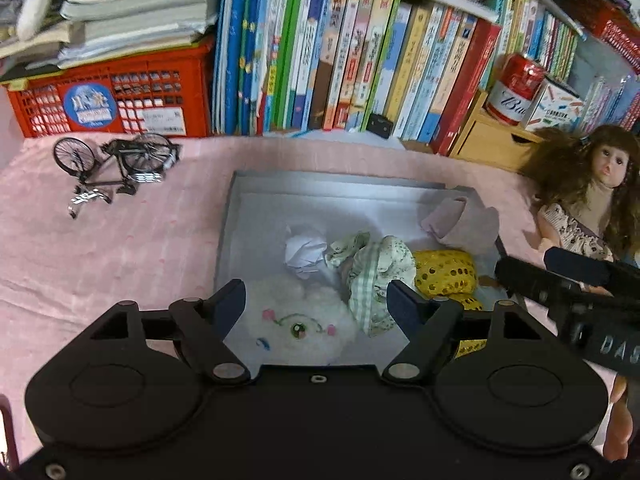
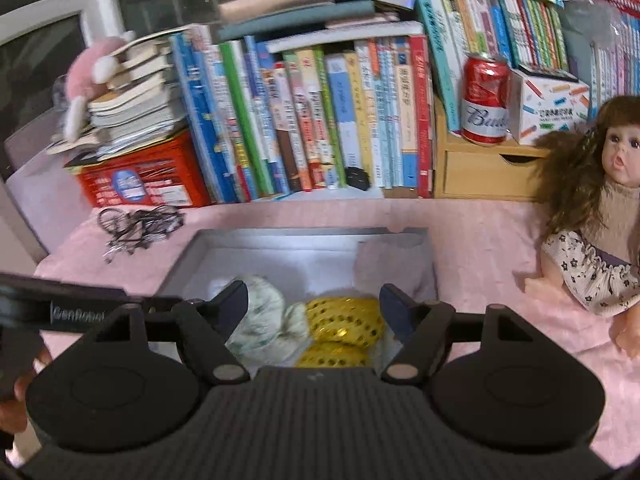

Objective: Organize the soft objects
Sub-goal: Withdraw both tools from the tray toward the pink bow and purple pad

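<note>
A grey open box [image 1: 240,184] [image 2: 188,252] lies on the pink cloth. In it lie a white fluffy plush with a stitched face [image 1: 300,320], a white crumpled piece [image 1: 304,250], a green patterned cloth doll [image 1: 376,272] [image 2: 260,308], yellow dotted fabric [image 1: 448,270] [image 2: 344,320] and a pale pink soft item [image 1: 460,220] [image 2: 392,264]. My left gripper [image 1: 316,300] is open and empty above the plush. My right gripper [image 2: 314,304] is open and empty above the yellow fabric; its body shows in the left wrist view [image 1: 560,284].
A curly-haired doll [image 1: 592,196] [image 2: 600,216] sits right of the box. A small black bicycle model [image 1: 116,164] [image 2: 140,224] lies at the left. A red crate [image 1: 108,100], a row of books [image 1: 340,52], a wooden drawer [image 2: 480,168] and a red can [image 2: 484,100] line the back.
</note>
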{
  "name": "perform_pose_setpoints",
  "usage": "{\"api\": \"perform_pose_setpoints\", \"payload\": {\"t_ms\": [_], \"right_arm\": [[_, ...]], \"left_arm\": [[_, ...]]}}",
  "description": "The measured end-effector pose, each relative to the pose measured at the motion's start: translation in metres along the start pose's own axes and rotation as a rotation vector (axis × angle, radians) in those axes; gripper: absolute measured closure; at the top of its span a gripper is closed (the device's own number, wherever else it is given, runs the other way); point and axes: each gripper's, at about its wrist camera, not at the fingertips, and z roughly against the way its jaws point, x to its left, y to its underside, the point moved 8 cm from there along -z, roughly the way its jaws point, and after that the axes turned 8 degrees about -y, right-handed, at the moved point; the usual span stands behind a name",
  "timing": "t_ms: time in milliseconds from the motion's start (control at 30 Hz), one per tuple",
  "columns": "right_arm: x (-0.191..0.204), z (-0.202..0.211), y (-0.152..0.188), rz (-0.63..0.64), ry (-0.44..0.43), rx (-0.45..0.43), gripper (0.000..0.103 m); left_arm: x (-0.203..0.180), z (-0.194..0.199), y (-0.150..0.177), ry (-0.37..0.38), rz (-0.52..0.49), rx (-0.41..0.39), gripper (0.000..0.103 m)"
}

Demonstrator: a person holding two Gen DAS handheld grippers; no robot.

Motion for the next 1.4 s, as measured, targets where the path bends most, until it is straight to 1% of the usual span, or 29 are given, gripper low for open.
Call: {"api": "perform_pose_setpoints", "payload": {"t_ms": [167,433,633,800,933,1067,1167,1267,1400], "right_arm": [[0.023,0.021,0.006,0.059,-0.034,-0.023,0.02],[0.059,0.056,0.021,0.17,-0.085,-0.059,0.017],[0.078,0.072,0.033,0.246,-0.089,-0.026,0.016],[0.089,0.08,0.04,0.328,-0.077,0.013,0.015],[0.098,0.077,0.055,0.42,-0.051,0.064,0.015],[0.108,0.07,0.071,0.502,-0.035,0.13,0.015],[0.114,0.064,0.08,0.582,-0.009,0.182,0.015],[0.12,0.056,0.09,0.648,-0.001,0.252,0.015],[0.126,0.047,0.102,0.717,0.017,0.323,0.015]], "left_arm": [[0.006,0.024,0.008,0.001,-0.019,-0.044,0.027],[0.014,0.066,0.033,0.044,-0.053,-0.106,0.025],[0.03,0.094,0.05,0.077,-0.057,-0.133,0.025],[0.053,0.112,0.057,0.06,-0.062,-0.161,0.023],[0.077,0.12,0.062,0.061,-0.036,-0.15,0.022],[0.106,0.12,0.068,0.026,-0.012,-0.128,0.022],[0.129,0.116,0.071,0.003,0.03,-0.115,0.023],[0.152,0.106,0.075,0.001,0.092,-0.076,0.027],[0.176,0.088,0.085,0.023,0.183,-0.007,0.032]]}}
